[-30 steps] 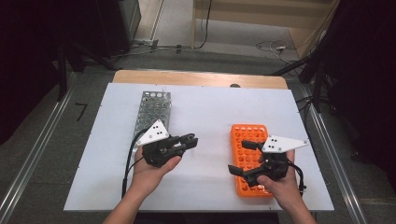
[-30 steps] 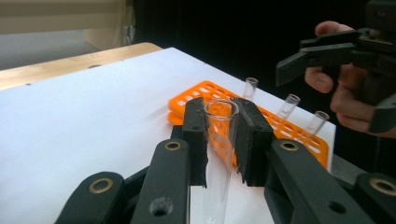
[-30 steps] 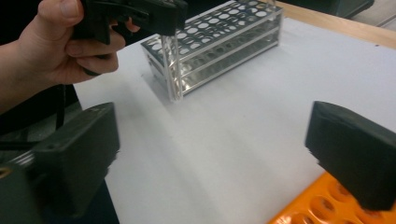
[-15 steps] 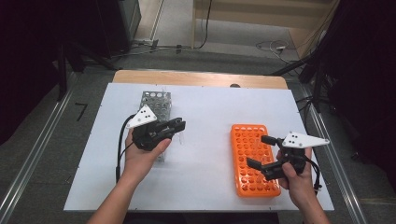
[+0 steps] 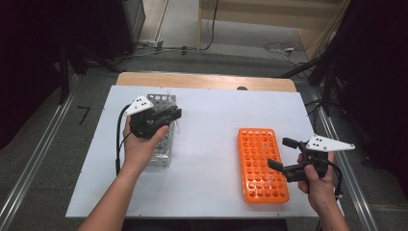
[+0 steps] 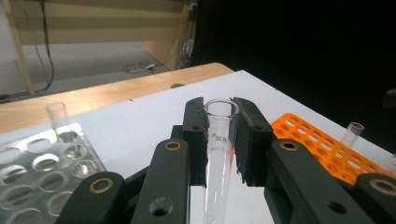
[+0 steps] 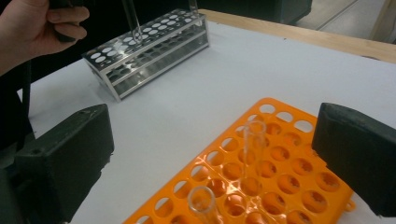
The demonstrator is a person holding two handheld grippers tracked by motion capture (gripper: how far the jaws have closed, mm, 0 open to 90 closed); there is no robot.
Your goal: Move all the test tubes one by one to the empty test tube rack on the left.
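Left gripper (image 6: pixel 219 135): jaws clamped on clear test tube (image 6: pixel 218 154), tube upright between pads, held over metal rack (image 5: pixel 161 139) at table's (image 5: pixel 211 115) left side. Right gripper (image 7: pixel 215 154): jaws wide apart, nothing between, just beside right edge of orange rack (image 5: pixel 262 163). Two tubes stand in orange rack (image 7: pixel 254 149).

Your left hand-held gripper (image 6: pixel 219 140) has matt black rubbery pads, rough at the edges, clamped on a clear, glossy glass tube (image 6: pixel 218 154). The metal rack (image 7: pixel 149 44) shines like polished steel. The orange rack (image 7: pixel 261 182) is glossy plastic. The surface (image 5: pixel 211 125) looks matt white, with a wood edge.
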